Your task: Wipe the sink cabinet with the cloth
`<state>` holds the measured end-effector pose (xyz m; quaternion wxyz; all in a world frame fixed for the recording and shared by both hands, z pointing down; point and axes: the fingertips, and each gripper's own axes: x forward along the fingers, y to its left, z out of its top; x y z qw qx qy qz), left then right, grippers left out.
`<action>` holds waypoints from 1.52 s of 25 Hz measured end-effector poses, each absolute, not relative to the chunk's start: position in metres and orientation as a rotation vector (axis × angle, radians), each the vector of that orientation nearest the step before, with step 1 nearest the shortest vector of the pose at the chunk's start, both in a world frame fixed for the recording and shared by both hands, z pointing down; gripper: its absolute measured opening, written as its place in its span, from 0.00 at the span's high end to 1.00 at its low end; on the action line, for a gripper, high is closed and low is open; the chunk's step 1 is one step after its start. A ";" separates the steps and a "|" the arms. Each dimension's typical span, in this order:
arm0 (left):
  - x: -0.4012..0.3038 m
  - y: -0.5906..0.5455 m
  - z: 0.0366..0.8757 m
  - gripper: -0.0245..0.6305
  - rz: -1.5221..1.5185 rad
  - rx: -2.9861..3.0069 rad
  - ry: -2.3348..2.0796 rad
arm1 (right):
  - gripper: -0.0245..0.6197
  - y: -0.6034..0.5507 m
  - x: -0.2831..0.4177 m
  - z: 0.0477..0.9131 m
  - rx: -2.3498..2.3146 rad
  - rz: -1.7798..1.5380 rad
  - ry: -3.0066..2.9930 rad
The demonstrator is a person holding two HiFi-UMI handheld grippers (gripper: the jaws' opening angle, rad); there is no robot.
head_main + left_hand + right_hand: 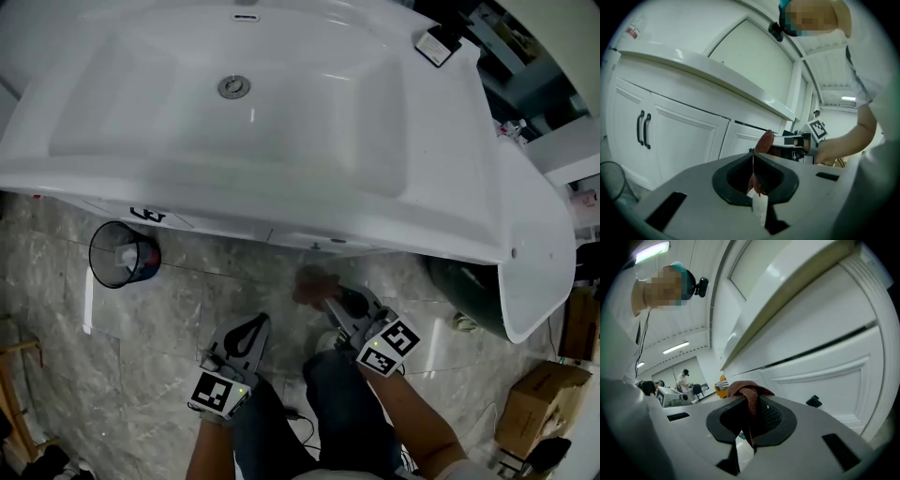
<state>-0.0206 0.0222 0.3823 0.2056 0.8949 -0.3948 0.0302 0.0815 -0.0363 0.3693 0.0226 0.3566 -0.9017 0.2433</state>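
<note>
Grey marbled floor (187,309): mesh wastebasket (122,255) at left, cardboard box (544,403) at right, sink cabinet (689,136) standing between.

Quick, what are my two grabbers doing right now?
Left gripper: closed, no clear hold on anything.
Right gripper: closed on the reddish-brown cloth.

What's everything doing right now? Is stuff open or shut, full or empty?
sink: empty, no water in it.
cabinet doors: shut.
cloth: bunched up, pinched in the right gripper.
right gripper: shut on the cloth.
left gripper: jaws together, away from the cloth.
wire bin: upright on the floor, top open.
</note>
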 end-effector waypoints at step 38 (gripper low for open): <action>-0.042 0.088 -0.134 0.95 -0.061 2.681 -1.269 | 0.89 0.056 0.023 -0.163 0.826 0.259 -3.114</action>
